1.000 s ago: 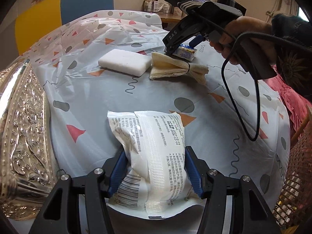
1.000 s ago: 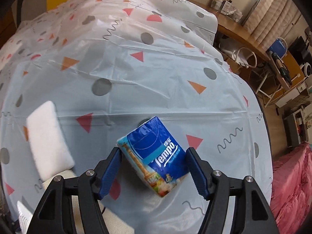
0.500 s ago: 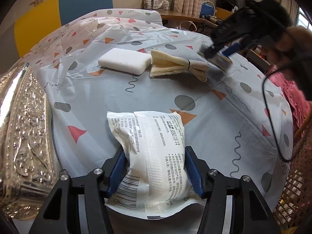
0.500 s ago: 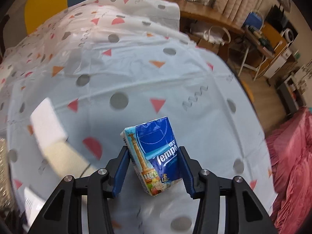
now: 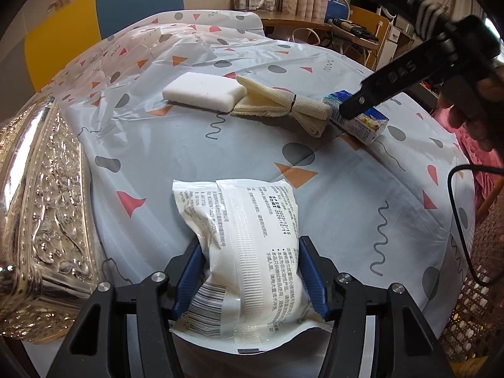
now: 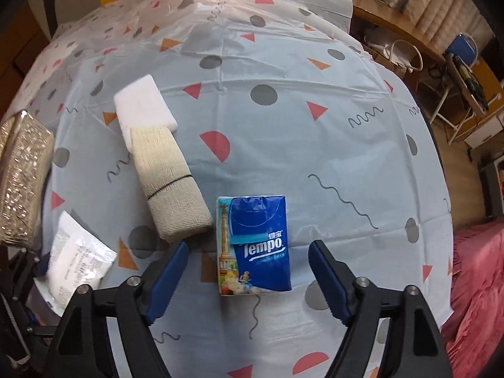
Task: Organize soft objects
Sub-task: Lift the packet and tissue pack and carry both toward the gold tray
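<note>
My left gripper [image 5: 252, 271] is shut on a white plastic pack [image 5: 249, 245] printed with text and a barcode, low over the table's near edge. The same white pack [image 6: 75, 267] shows at the lower left of the right wrist view. My right gripper [image 6: 249, 271] is opening, and its blue pads stand clear of the blue Tempo tissue pack [image 6: 253, 242], which lies flat on the cloth between them. That tissue pack [image 5: 356, 119] lies just right of a rolled beige cloth [image 6: 170, 186] tied with a black band. A white sponge [image 6: 145, 110] lies at the cloth's far end.
The table wears a pale blue cover [image 6: 315, 157] with triangles, dots and squiggles. An embossed silver box [image 5: 34, 214] stands at the left edge. Blue and yellow chairs [image 5: 138, 0] stand behind. A pink bedspread [image 6: 472, 283] and a wooden desk [image 6: 409, 31] lie to the right.
My right gripper carried the tissue pack to the right end of the beige cloth, set it down flat and opened off it. The left gripper stayed still on the white pack.
</note>
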Tool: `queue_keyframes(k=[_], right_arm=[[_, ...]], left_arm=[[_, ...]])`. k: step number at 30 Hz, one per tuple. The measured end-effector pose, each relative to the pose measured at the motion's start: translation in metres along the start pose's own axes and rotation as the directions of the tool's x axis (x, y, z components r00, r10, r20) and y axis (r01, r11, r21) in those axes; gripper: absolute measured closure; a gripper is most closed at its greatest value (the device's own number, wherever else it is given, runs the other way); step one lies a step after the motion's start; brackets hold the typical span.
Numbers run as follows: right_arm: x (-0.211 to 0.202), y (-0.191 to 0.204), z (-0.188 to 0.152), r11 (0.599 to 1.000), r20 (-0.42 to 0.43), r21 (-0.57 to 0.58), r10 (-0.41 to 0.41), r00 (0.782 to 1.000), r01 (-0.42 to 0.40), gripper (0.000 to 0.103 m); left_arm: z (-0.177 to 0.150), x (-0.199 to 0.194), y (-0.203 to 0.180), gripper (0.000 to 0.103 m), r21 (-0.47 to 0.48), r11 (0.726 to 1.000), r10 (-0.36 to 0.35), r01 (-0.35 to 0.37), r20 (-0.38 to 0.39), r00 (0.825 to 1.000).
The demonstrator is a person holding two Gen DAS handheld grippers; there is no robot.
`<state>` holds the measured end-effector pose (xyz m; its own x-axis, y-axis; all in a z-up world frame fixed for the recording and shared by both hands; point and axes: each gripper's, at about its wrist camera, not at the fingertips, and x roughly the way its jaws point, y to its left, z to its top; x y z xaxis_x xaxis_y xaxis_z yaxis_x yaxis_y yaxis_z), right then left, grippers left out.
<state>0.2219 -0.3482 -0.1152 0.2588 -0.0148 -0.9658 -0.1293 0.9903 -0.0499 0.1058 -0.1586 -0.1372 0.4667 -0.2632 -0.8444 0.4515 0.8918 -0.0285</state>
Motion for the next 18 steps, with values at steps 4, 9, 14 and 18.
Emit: queue_keyframes(k=[4,9,14,18], right_arm=[[0.030,-0.009,0.001,0.996,-0.059,0.055,-0.073,0.996,0.076,0.024],[0.012,-0.036,-0.007,0.929,0.046,0.365,-0.086,0.995,0.063,0.049],[0.008,-0.048,-0.026,0.839,0.077,0.542,-0.112,0.991,0.053,0.049],[-0.032,-0.038,-0.024,0.863,0.278,0.505,-0.145,0.950,-0.016,0.049]], left_arm=[[0.001,0.001,-0.001,0.043,0.007,1.000,0.010,-0.010,0.002,1.000],[0.004,0.001,-0.002,0.045,0.008,1.000,0.016,-0.016,-0.002,1.000],[0.011,-0.009,-0.005,0.047,0.012,1.000,0.006,-0.006,0.017,1.000],[0.021,-0.032,-0.006,0.047,0.008,1.000,0.000,-0.001,0.077,0.997]])
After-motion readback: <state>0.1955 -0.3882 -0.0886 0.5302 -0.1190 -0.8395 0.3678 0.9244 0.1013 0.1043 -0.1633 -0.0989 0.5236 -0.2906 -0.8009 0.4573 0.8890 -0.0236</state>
